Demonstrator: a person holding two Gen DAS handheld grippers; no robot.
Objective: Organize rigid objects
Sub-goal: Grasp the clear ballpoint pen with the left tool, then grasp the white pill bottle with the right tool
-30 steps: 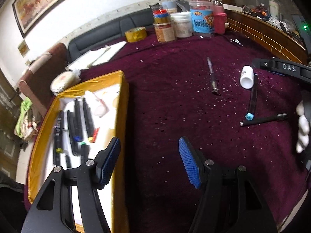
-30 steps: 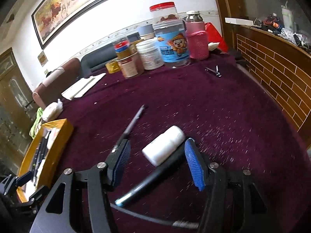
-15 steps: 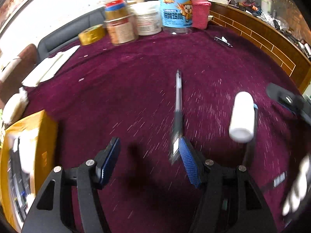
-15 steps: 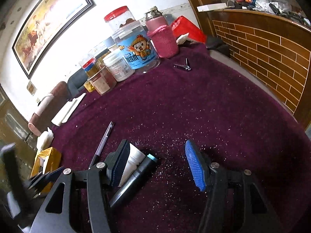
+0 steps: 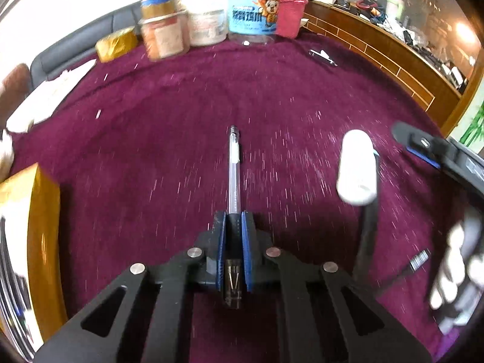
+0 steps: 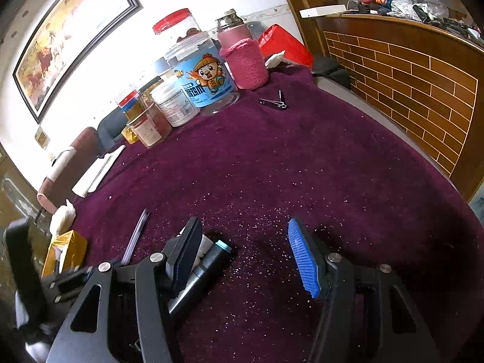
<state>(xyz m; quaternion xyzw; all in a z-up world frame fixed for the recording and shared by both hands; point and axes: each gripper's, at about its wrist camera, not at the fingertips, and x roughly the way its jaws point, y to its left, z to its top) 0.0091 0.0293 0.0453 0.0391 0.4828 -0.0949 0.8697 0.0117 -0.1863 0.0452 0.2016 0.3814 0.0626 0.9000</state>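
L gripper [image 5: 232,236] was pinching the pen [image 5: 233,163] at its grip end, pads pressed on both sides. Pen's long axis ran straight ahead along the fingers, barrel w/ far end over the purple cloth [image 5: 169,139]. Yellow box [image 5: 45,211] sat to the left, likely drop spot. R gripper [image 6: 245,254] was spread wide, empty, w/ white tube [image 5: 357,166] & dark marker [image 6: 199,272] by its left finger. Jar label [image 5: 255,15]: cartoon mascot, text too blurred to read.

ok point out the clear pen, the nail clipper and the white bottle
clear pen [image 5: 233,169], left wrist view, transparent barrel
nail clipper [image 6: 273,102], right wrist view, metal body
white bottle [image 5: 357,166], left wrist view, side wall
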